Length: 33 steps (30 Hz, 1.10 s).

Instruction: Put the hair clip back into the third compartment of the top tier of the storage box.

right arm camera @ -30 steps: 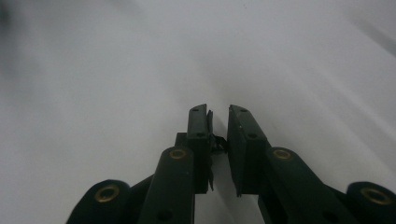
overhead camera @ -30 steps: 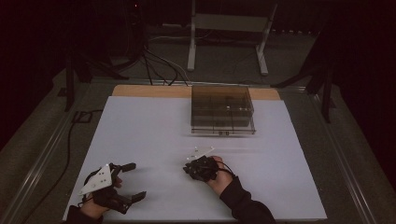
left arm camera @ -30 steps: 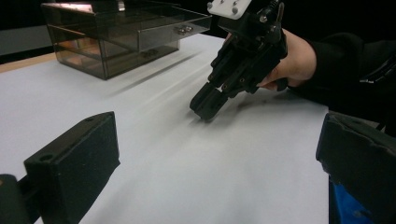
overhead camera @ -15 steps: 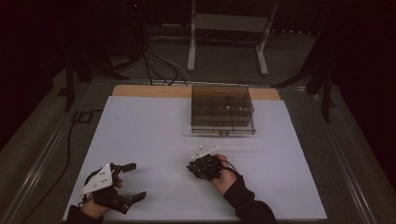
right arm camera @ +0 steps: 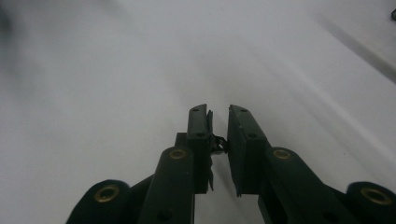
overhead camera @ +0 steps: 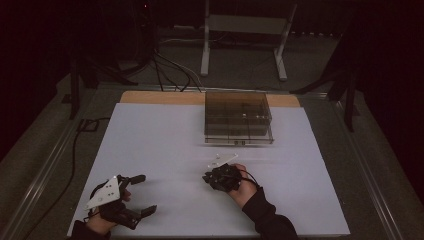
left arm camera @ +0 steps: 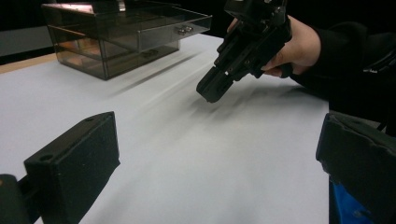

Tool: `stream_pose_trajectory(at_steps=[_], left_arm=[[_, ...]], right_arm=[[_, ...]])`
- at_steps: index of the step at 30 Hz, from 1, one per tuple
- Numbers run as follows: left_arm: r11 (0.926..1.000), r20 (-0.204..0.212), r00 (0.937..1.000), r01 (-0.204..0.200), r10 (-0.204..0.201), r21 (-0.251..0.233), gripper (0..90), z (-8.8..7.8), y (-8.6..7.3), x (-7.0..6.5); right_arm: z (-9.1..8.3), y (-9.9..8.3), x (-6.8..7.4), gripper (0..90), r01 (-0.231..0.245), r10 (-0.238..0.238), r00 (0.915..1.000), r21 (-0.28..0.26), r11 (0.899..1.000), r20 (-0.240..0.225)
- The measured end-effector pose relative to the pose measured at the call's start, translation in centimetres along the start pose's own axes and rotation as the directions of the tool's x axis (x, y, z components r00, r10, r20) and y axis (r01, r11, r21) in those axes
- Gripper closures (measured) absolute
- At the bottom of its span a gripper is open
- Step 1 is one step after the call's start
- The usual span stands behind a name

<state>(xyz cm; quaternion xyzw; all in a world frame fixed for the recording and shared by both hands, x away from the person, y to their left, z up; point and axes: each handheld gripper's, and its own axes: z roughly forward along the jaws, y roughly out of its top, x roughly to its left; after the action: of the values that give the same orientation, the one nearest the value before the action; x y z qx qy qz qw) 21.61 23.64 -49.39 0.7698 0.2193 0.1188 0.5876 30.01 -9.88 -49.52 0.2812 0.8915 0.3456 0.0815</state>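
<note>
1. While the right tool [overhead camera: 207, 178] hangs just over the middle of the bench [overhead camera: 160, 135], its jaws stand together with only a narrow slit between them. In the right gripper view a tiny dark bit sits in that slit; I cannot tell whether it is a held thing or part of the tool.
2. The left tool [overhead camera: 145, 195] rests at the near left corner of the bench with its jaws wide apart and nothing between them.
3. The box [overhead camera: 239, 116], smoked and see-through with drawers, stands at the far middle of the bench, well apart from both tools. In the left gripper view its upper drawer seems to stand out a little, with a small knob on its front.
4. As I judge it, the work is at an early stage: neither tool touches the box, and the reach towards it is left to do.
5. Nothing lies on the white sheet between the right tool and the box.
6. Beyond the bench are a wooden strip [overhead camera: 150, 97], cables [overhead camera: 170, 70] on the dark floor and a stand [overhead camera: 242, 25], all out of the way.
</note>
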Motion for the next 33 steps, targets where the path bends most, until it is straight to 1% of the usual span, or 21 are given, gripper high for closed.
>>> stream_pose_trajectory(at_steps=[1, 6, 13, 16, 23, 33], left_arm=[[1.0000, -0.001, 1.0000, 0.000, 0.000, 0.000, 0.4, 0.0, 0.0, 0.0], [1.0000, 0.000, 1.0000, 0.001, -0.001, 0.001, 0.5, 0.0, 0.0, 0.0], [1.0000, -0.002, 1.0000, 0.003, -0.003, 0.001, 0.4, 0.0, 0.0, 0.1], [1.0000, -0.001, 1.0000, 0.005, -0.005, -0.007, 0.4, 0.0, 0.0, 0.0], [1.0000, 0.002, 1.0000, 0.001, -0.001, 0.001, 0.4, 0.0, 0.0, 0.0], [1.0000, -0.002, 1.0000, 0.000, 0.000, -0.001, 0.5, 0.0, 0.0, -0.1]], right_arm=[[-0.1, 0.0, 0.0, 79.6, 0.007, -0.007, 1.0000, 0.002, 1.000, 0.001], [-0.3, 0.1, -0.1, 79.6, 0.003, -0.003, 1.0000, 0.002, 1.000, 0.002], [-0.8, 0.3, -0.1, 79.6, 0.010, -0.010, 0.9999, -0.002, 1.000, 0.005], [-1.1, 0.2, -0.2, 79.6, 0.004, -0.004, 1.0000, -0.006, 1.000, 0.006], [-1.9, 0.3, -0.5, 79.6, 0.002, -0.002, 0.9999, -0.013, 1.000, 0.014], [-2.9, 0.3, -0.9, 79.6, -0.003, 0.004, 0.9997, -0.021, 1.000, 0.023]])
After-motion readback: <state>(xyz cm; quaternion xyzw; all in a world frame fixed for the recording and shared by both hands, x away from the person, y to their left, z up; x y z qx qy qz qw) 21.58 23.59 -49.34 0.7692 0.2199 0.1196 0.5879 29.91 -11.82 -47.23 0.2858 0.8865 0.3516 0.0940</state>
